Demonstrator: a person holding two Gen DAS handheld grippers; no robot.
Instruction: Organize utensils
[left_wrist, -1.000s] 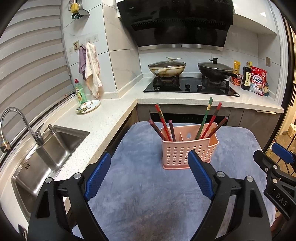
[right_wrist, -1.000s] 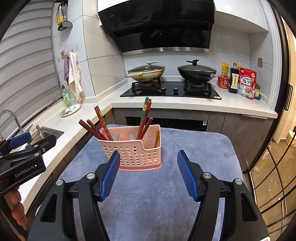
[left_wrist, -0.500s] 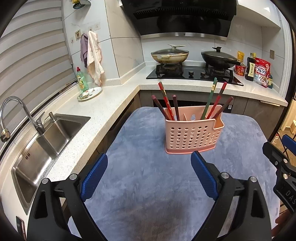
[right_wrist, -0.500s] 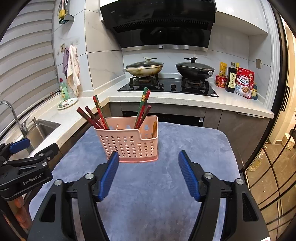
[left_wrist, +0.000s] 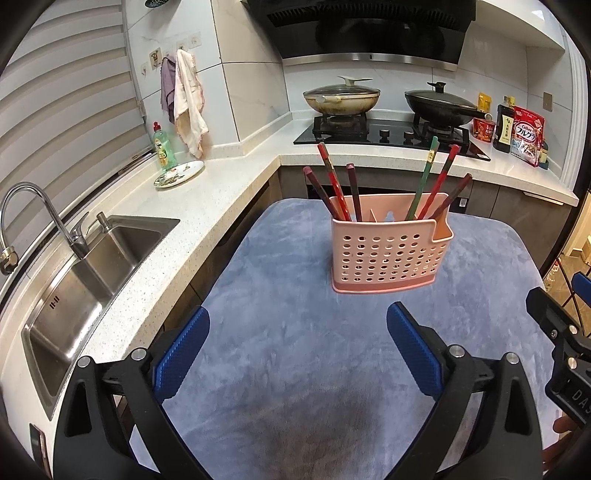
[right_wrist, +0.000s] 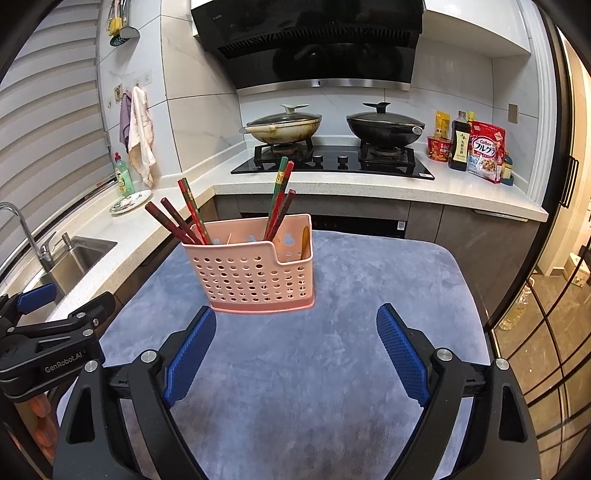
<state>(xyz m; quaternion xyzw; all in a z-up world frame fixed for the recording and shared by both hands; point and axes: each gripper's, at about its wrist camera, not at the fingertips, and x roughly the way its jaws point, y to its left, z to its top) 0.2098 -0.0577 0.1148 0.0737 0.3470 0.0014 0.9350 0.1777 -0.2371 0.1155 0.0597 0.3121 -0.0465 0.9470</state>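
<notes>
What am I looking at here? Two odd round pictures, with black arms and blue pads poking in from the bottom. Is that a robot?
No robot: a person carries a hand-held gripper in each hand, with a wide-angle camera on each. One picture looks along the left hand-held gripper, the other along the right hand-held gripper. The blue pads are their fingertips. Both are open and hold nothing. Ahead, on a grey-blue cloth, stands a pink basket with chopsticks sticking up from it. Behind are the stove and the sink.

Black claw (left_wrist: 297, 334) frames, blue ribbed pads (right_wrist: 190, 356), silver screws, white "GenRobot.AI" lettering.
</notes>
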